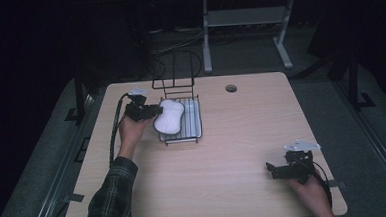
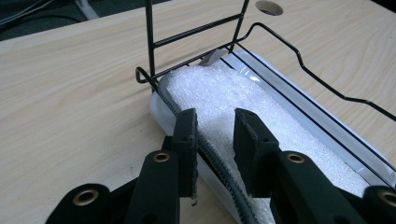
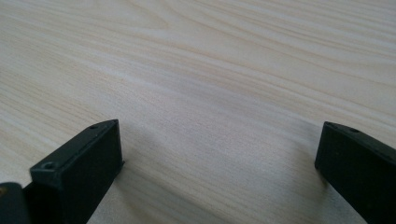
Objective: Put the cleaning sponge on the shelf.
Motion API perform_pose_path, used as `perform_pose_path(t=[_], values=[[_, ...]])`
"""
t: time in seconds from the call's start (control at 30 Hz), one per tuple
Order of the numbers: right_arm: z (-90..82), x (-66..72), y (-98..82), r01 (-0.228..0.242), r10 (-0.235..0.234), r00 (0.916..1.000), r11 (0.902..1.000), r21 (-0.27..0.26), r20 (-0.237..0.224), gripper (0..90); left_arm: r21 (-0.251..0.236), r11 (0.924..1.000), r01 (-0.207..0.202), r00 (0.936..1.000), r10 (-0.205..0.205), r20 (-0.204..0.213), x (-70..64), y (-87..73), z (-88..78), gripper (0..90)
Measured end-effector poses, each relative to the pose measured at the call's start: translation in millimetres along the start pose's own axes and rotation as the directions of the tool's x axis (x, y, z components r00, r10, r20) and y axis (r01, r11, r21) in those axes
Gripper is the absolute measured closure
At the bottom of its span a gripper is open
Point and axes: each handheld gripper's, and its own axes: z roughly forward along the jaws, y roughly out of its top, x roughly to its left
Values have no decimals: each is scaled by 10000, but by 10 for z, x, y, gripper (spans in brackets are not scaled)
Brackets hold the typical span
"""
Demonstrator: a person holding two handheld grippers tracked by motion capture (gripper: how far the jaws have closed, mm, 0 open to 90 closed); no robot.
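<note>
1. The white sponge (image 1: 168,117) lies in the wire rack (image 1: 192,133), overhanging its left rim near the table's (image 1: 224,162) far left part.
2. The left gripper (image 2: 215,135) stands narrow, its jaws straddling the sponge's dark-piped near edge; whether the pads press cannot be told.
3. The rack's upright wire back (image 2: 196,42) rises just beyond the sponge.
4. The right gripper (image 3: 219,154) rests wide over bare wood near the front right edge, well apart.

The room was dim; only the table (image 1: 223,152) was lit, from overhead. The high view looked soft and grainy. Both gripper views were bright and even, with soft shadows under blurred near jaws.
</note>
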Motion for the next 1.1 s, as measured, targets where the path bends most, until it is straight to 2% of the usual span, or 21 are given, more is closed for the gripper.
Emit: perform_pose_path(t=[0.27, 0.33, 0.47, 0.53, 0.6, 0.8, 1.0, 1.1], values=[[0, 0, 0, -2, 2, 10000, 10000, -1, 0, 2, 19, 10000, -33, 9999, 33, 156, -56, 11, -50, 690], [0, 0, 0, 0, 0, 10000, 10000, -2, 0, 2, -115, 9998, -150, 9998, 152, 160, -78, 4, -89, 685], [0, 0, 0, 2, -2, 10000, 10000, -2, 1, 2, -403, 9992, -40, 9995, 53, 323, -117, -31, -172, 682], [0, 0, 0, 1, -1, 10000, 10000, -3, 1, 2, -384, 9992, -78, 9993, 92, 372, -132, -56, -217, 689], [0, 0, 0, 1, -1, 10000, 10000, -2, 0, 2, -562, 9984, -116, 9993, 135, 344, -154, -89, -269, 722], [0, 0, 0, -2, 2, 10000, 10000, -3, 0, 2, -526, 9985, -149, 9992, 169, 367, -157, -205, -412, 896], [0, 1, 0, -2, 2, 10000, 10000, 0, 1, 2, -261, 9995, -155, 9988, 167, 456, -155, -324, -457, 898], [0, 0, 0, 0, 0, 10000, 10000, 1, 1, 2, -195, 9995, -255, 9982, 265, 544, -207, -340, -428, 898]])
